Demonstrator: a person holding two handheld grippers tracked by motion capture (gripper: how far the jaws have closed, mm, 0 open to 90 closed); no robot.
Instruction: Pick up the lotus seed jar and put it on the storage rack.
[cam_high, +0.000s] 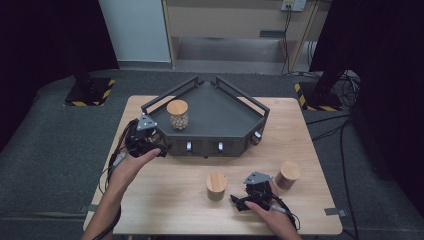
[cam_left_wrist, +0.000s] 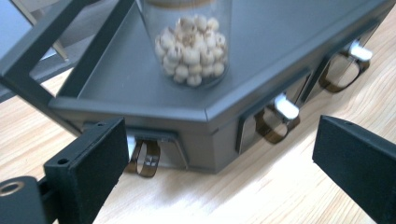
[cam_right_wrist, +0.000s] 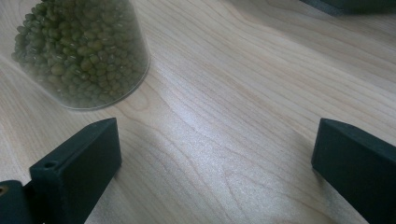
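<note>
both jaw pairs stood wide apart, gripping nothing: left gripper (cam_left_wrist: 219, 163) faced the dark corner tray (cam_left_wrist: 261, 51), right gripper (cam_right_wrist: 215, 163) beside a jar of green beans (cam_right_wrist: 79, 51).

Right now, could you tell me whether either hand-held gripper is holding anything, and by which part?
Nothing is held. The left hand-held gripper and right hand-held gripper are both open, with nothing between their jaws.

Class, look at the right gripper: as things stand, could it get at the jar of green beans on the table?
Probably yes. The right gripper is open, and the jar of green beans stands just beside it on bare table, nothing between.
</note>
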